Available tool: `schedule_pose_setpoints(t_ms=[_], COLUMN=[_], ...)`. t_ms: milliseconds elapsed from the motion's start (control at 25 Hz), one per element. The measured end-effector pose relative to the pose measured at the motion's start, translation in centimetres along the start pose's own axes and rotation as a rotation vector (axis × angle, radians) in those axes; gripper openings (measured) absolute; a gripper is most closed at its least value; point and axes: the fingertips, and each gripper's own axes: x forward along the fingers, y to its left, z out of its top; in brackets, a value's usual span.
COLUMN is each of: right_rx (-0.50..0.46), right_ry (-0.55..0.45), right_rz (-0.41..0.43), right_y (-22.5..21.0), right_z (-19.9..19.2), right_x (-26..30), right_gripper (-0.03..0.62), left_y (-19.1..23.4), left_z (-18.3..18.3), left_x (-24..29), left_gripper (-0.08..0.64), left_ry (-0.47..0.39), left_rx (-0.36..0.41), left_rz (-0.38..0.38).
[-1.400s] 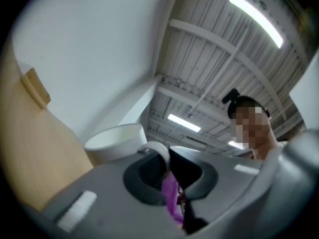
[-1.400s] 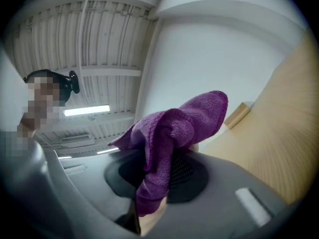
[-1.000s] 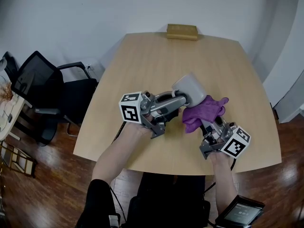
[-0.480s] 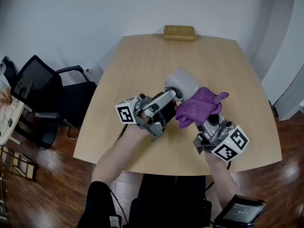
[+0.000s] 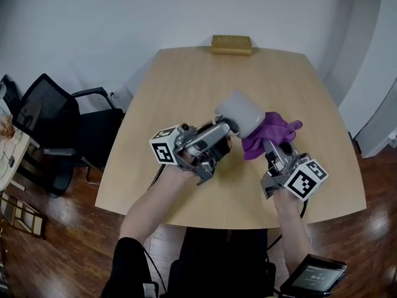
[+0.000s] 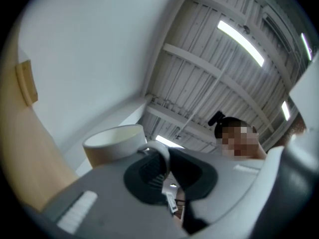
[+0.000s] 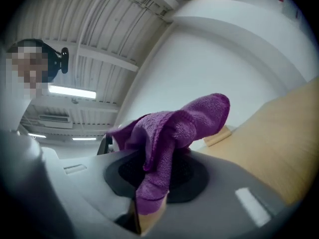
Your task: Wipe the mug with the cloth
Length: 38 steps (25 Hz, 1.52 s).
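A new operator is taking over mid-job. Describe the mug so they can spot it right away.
Start at the light wooden table; the two grippers meet above its middle. The mug is the pale cylinder held by its handle in the jaws of the left gripper. It alone is pale and smooth: the cloth against it, in the right gripper, is purple and fuzzy.

Left gripper (image 5: 227,129), right gripper (image 5: 268,146); both clamped

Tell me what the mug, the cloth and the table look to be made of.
The mug: probably glazed ceramic, given its smooth white wall and thick rim, though plastic is not excluded. The cloth: microfibre or terry, purple with a fuzzy looped pile and limp folds. The table: pale wood-look top with low sheen; veneer or laminate, cannot tell which.
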Motion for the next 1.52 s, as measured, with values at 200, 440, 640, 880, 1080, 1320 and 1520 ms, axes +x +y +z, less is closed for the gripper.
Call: schedule_pose_setpoints(t_ms=[200,440,640,880,1080,1320,1520], right_rx=[-0.097,-0.114,-0.103,-0.021,-0.059,-0.146,-0.018], right_ry=[-0.092,0.016,0.052,0.05,-0.041,0.021,0.121], right_rz=[0.208,0.232,0.166,-0.004,0.191,0.159,0.036], right_y=[5.2,6.2,4.3,-0.3,4.6,5.5,1.8], right_z=[1.9,-0.7,-1.2,-0.7,0.9,-0.2,-3.2], right_x=[-1.0,0.8,1.0,-0.2,-1.0,1.2,1.1], right_gripper=[0.077,0.077,0.077,0.077,0.077,0.077,0.077], left_y=[0.3,0.6,0.8,-0.6,-0.8,-1.2,-1.5], left_z=[0.4,-0.2,-0.4,0.0,0.8,0.7,0.4], left_x=[-0.5,-0.3,-0.5,0.1,0.0,0.0,0.4], left_gripper=[0.031,0.029,0.029,0.031,0.031,0.031,0.032], left_ry=[-0.02,0.016,0.022,0.001,-0.055,-0.06,-0.027], left_rx=[0.009,-0.011,-0.04,-0.011,-0.023,-0.038,0.007], left_rz=[0.021,0.027,0.018,-0.045,-0.056,-0.087,-0.086])
